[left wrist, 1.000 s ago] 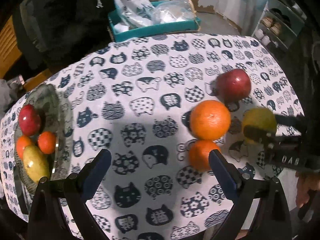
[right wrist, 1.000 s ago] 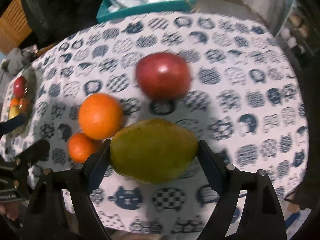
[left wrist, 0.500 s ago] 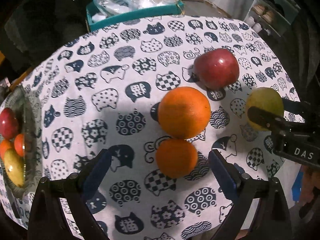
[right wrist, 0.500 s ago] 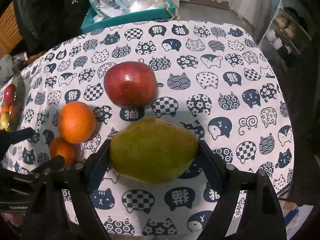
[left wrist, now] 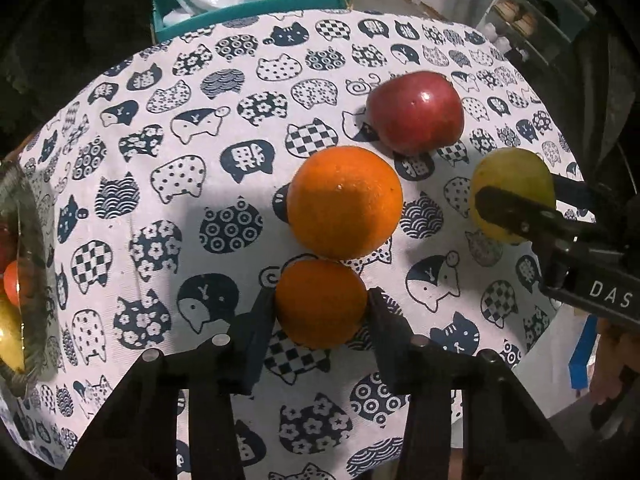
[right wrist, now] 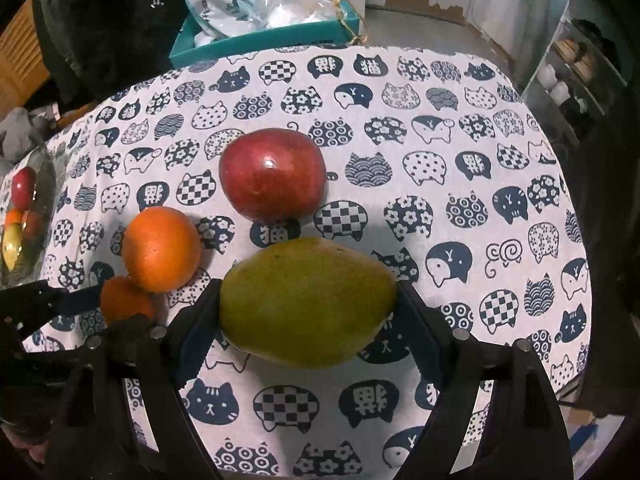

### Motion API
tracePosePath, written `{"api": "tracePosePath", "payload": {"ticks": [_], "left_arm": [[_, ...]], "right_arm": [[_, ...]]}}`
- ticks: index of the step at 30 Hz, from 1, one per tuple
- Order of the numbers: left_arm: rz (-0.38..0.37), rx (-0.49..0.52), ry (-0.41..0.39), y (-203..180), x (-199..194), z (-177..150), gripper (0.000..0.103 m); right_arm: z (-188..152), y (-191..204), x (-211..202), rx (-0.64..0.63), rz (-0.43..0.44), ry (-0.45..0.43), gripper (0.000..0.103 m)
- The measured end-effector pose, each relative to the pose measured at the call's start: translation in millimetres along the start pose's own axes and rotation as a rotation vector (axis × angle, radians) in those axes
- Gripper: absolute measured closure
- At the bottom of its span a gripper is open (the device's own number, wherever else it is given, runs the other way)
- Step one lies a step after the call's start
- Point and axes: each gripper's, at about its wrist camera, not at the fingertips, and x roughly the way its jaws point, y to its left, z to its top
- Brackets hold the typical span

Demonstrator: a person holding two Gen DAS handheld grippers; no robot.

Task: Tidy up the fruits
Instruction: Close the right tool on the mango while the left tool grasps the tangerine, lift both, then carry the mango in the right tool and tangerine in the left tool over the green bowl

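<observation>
A small orange [left wrist: 320, 304] lies on the cat-print tablecloth [left wrist: 168, 184], touching a larger orange [left wrist: 344, 202] behind it. My left gripper [left wrist: 320, 300] is closing on the small orange, with both pads against its sides. A red apple [left wrist: 416, 112] sits farther back. My right gripper [right wrist: 308, 300] is shut on a green-yellow mango [right wrist: 308, 300], gripped end to end near the table's right edge. In the left wrist view the mango [left wrist: 512, 176] shows at the right. The large orange [right wrist: 160, 248] and apple [right wrist: 272, 174] lie left of and behind it.
A glass bowl [left wrist: 30, 216] at the table's left edge holds an apple, small oranges and a mango. A teal box [right wrist: 260, 40] with plastic bags stands beyond the far edge. Shelves [right wrist: 568, 76] stand at the right. The table's right edge drops off close to the mango.
My left gripper came down and rightward over the small orange, and its wide-open jaws closed onto it. The right gripper kept its hold on the mango and barely moved.
</observation>
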Motion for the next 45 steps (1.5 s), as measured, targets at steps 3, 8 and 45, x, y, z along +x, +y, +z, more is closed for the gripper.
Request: {"api": "tracePosePath", "payload": {"ticks": [3,8,45], "left_arm": [[0.006,0.001,-0.025,3,-10,-1,0.057],[0.019,-0.008,-0.078,10,-33,0,0.057],[0.094,-0.091,-0.465,69,-190,1,0.057]], "right_arm": [[1,7,-6,-0.026,-0.016,-0.018,0.02],[4,15,-21,-0.051,-0.019,-0.066,0.02],[38,85,-157,-0.157,0.101,-0.395,0.02]]}}
